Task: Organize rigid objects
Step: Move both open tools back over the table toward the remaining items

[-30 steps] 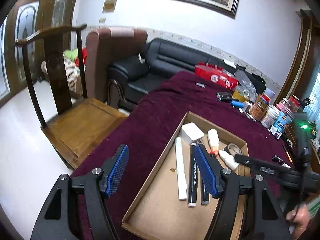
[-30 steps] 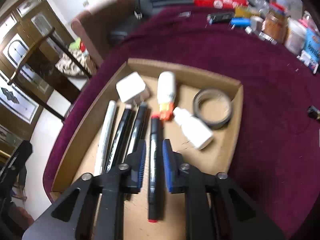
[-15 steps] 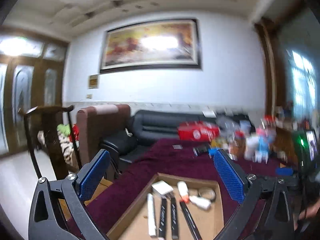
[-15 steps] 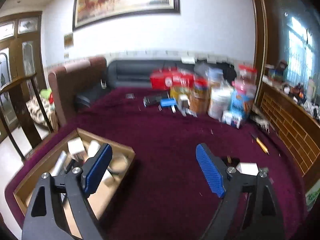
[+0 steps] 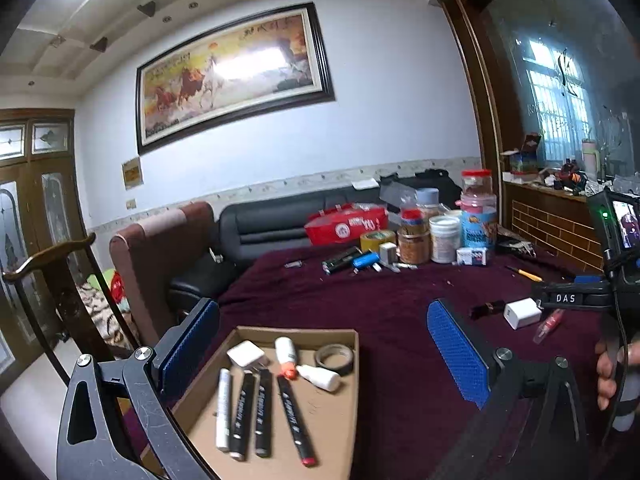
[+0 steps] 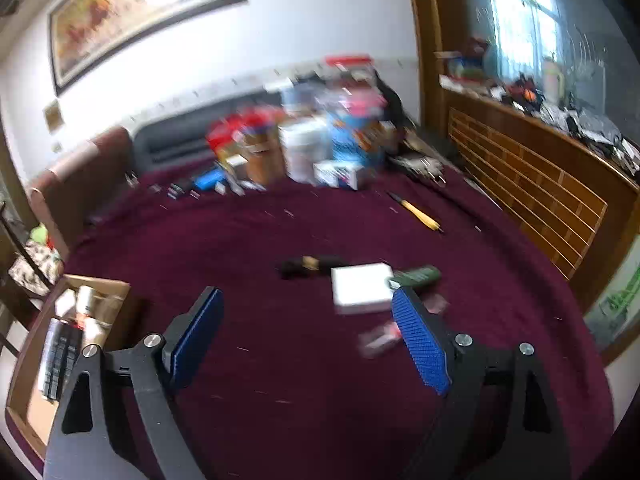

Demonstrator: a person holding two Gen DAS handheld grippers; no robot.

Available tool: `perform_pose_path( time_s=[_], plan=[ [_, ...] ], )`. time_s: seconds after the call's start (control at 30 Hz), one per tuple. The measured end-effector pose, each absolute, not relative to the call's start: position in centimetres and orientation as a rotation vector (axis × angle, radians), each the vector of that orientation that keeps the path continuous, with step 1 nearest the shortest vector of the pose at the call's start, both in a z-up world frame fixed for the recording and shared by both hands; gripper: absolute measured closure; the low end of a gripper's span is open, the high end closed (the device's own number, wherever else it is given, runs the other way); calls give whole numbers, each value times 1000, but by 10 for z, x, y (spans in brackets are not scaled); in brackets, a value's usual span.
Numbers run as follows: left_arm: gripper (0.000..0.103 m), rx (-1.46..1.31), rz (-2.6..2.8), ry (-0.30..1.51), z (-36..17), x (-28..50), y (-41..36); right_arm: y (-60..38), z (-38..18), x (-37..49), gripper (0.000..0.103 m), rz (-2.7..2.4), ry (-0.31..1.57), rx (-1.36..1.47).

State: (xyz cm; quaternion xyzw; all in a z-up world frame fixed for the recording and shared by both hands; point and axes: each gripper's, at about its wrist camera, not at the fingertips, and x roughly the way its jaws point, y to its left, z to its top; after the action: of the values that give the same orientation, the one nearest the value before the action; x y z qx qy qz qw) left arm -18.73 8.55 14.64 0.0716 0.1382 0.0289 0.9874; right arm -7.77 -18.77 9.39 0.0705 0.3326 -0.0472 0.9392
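Observation:
A cardboard tray [image 5: 288, 330] lies on the maroon cloth, holding a white marker [image 5: 223, 410], three black markers [image 5: 294, 416], a white adapter [image 5: 246, 354], two small bottles and a tape roll [image 5: 334, 358]. My left gripper [image 5: 322, 308] hovers open and empty above the tray's far end. My right gripper [image 6: 306, 296] is open and empty over bare cloth. Just beyond its right finger lie a white box [image 6: 362, 286], a black stick [image 6: 308, 266], a dark green tube [image 6: 420, 276] and a red-and-clear item [image 6: 380, 338].
Jars, cans, a red bag and small gadgets crowd the table's far side [image 5: 440, 232]. A yellow pencil-like tool [image 6: 420, 216] lies towards the right. A wooden chair [image 5: 60, 280] and sofa stand to the left, a wooden rail [image 6: 540, 192] to the right. A hand [image 5: 608, 368] grips the right handle.
The right gripper let go of the red-capped black marker in the tray, opened and swung right over the cloth. The left gripper opened wider and tilted up from the tray.

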Motion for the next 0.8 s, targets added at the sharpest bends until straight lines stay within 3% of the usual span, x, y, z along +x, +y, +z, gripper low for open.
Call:
perform_pose_path(
  time_s=[0.23, 0.8],
  plan=[
    [1, 174, 78, 355, 137, -181, 64, -199, 102, -98, 17, -217, 462, 72],
    [1, 243, 55, 442, 118, -157, 32, -197, 83, -50, 17, -192, 517, 20]
  ],
)
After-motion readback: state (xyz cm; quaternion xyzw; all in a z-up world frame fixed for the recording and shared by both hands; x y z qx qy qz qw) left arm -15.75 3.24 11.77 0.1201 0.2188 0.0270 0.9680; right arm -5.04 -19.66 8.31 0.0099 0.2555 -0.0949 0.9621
